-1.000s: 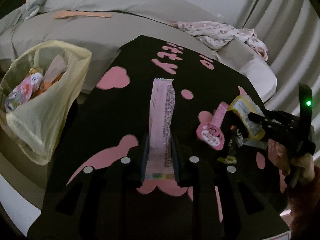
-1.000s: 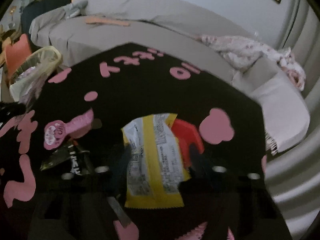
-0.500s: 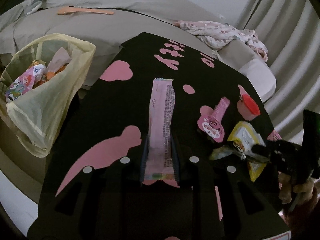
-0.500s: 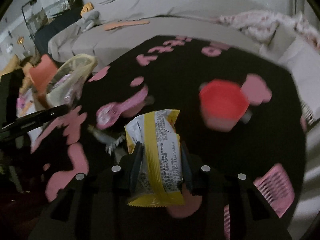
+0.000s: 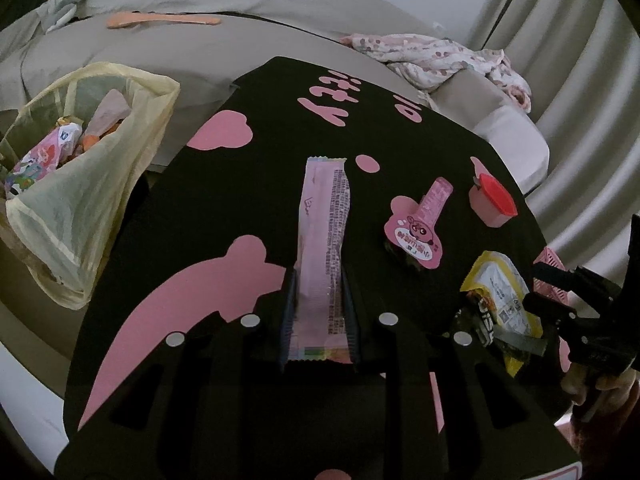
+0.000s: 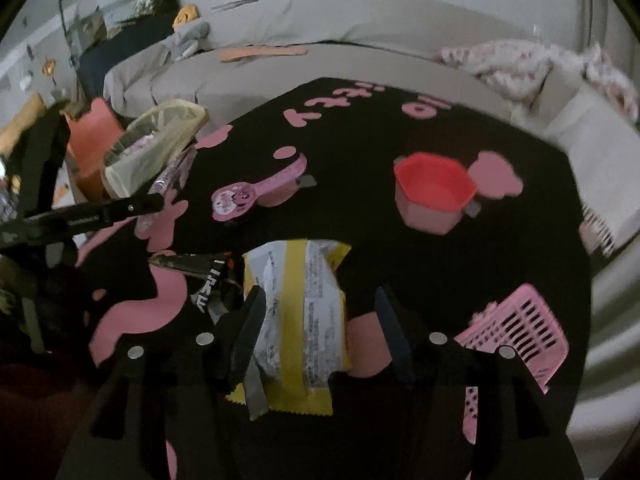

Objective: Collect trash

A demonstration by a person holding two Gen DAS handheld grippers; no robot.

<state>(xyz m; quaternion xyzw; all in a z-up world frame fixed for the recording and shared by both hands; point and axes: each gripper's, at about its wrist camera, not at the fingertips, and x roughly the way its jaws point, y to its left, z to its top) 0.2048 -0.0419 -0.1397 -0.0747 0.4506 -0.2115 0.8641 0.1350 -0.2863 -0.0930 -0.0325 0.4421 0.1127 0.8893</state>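
Left fingers (image 5: 320, 312) pinch pink wrapper (image 5: 323, 240), angled down over table (image 5: 280, 128).

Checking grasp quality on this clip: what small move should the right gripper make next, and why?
Probably close again on the yellow-and-white snack wrapper. The right gripper has just been opening; its right finger stands clear of the wrapper, so the wrapper seems loose, not ready for carrying to the yellow trash bag.

On the table (image 5: 224, 208) we see a long wrapper (image 5: 324, 240) at centre, a cup (image 5: 492, 200) to its right, and the trash bag (image 5: 80, 200) off its left edge.
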